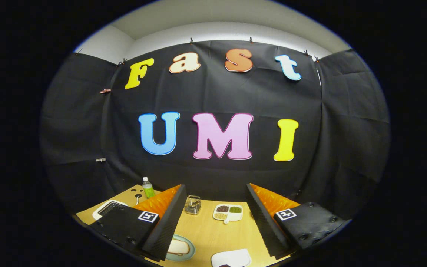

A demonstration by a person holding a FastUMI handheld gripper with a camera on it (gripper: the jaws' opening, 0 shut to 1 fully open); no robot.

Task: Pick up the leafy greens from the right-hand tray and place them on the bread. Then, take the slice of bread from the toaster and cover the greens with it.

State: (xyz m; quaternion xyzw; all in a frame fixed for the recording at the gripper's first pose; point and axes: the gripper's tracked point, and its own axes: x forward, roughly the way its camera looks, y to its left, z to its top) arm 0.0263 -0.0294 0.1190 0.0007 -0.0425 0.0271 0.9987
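My gripper [215, 191] is open and held high above a wooden table [206, 230], with nothing between its fingers. A slice of bread [178, 247] lies on a pale blue-green plate [189, 253] down beside the left finger. A small wire-sided toaster [192, 205] stands at the table's far side, just right of the left fingertip; I cannot tell what it holds. A white tray [232, 257] sits nearest me between the fingers, and its contents are cut off. No leafy greens can be made out.
A white divided dish [228, 213] with beans and green bits sits beyond the fingers, right of the toaster. A green-labelled bottle [148, 187] stands at the far left corner. A white-rimmed dark tray [106, 208] lies left of the left finger.
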